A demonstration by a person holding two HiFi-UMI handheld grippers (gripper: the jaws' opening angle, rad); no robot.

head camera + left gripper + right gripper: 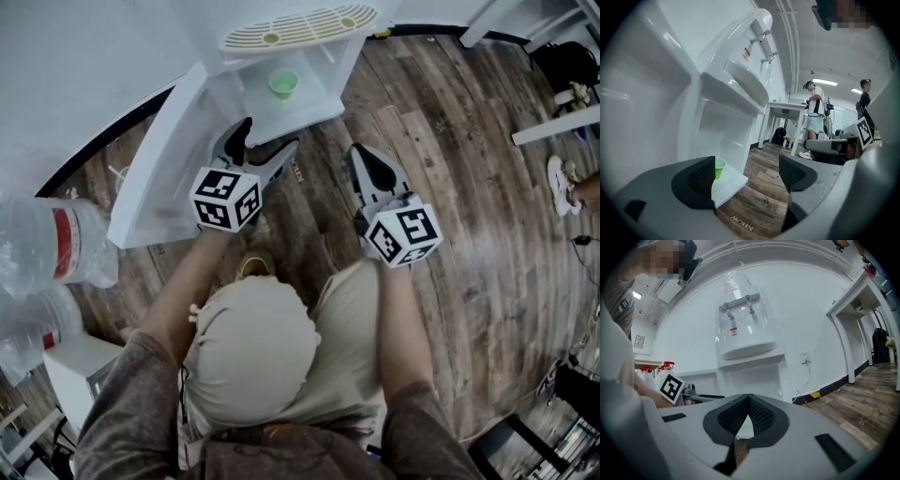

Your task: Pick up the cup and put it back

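At far left of head view, clear water bottles (54,251) w/ red labels lie on the wood floor (450,187). Next over, the white door (155,173) of the water dispenser (281,56) stands swung open. Inside the lower compartment the green cup (283,83) sits upright on the white shelf, under the slotted drip tray (300,26).

The left gripper (267,141) is held just in front of that compartment, aimed in, jaws spread wide. In the left gripper view only floor & the shelf's front corner show btwn the pads; the cup is partly hidden behind the left-hand pad, farther back, apart from it, not gripped.

The right gripper (364,155) is beside the left one, over bare floor, right of the compartment, well apart from the cup. Right gripper view: pads pressed together at the tips, nothing pinched; dispenser taps & bottle ahead.

Background of left gripper view: white table (786,112), two people (815,108) standing past it. At right edge of head view, a white shoe (562,183).
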